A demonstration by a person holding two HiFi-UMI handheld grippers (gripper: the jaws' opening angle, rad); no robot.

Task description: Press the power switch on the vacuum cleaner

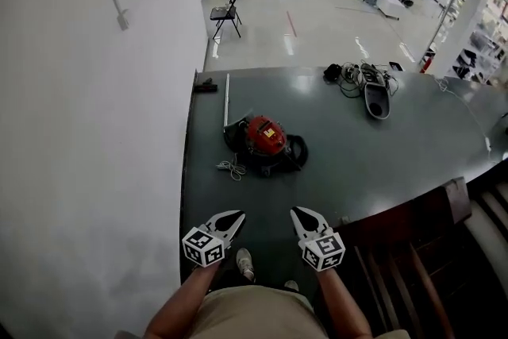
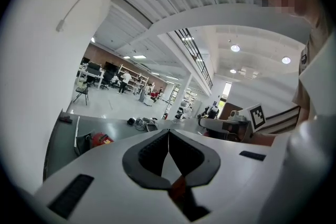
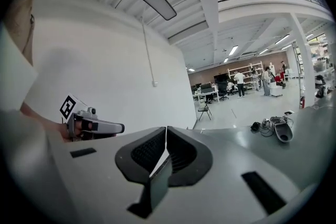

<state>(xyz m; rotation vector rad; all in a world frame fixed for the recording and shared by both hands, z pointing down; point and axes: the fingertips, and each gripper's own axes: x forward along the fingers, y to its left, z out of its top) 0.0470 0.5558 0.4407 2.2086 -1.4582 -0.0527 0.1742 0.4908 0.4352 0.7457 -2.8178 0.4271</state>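
**A:** Where is the vacuum cleaner?

**B:** The red vacuum cleaner [image 1: 264, 137] sits on the dark grey platform [image 1: 413, 147], near the white wall [image 1: 95, 131] and well ahead of both grippers. A thin metal tube [image 1: 226, 99] lies just behind it. A small white cord [image 1: 232, 167] is bundled at its front left.

**A:** And the tongs?

**B:** The left gripper [image 1: 236, 215] has its jaws pressed together, tips meeting, with nothing between them. The right gripper [image 1: 295, 212] is the same, closed on nothing. Both are held low in front of the person, side by side and apart from each other. Neither touches the vacuum cleaner.

**A:** Anything else on the platform?

**B:** A floor nozzle [image 1: 377, 101] and tangled cables [image 1: 349, 77] lie toward the far right, well apart from the vacuum cleaner. A folding chair [image 1: 227, 13] stands on the pale floor beyond.
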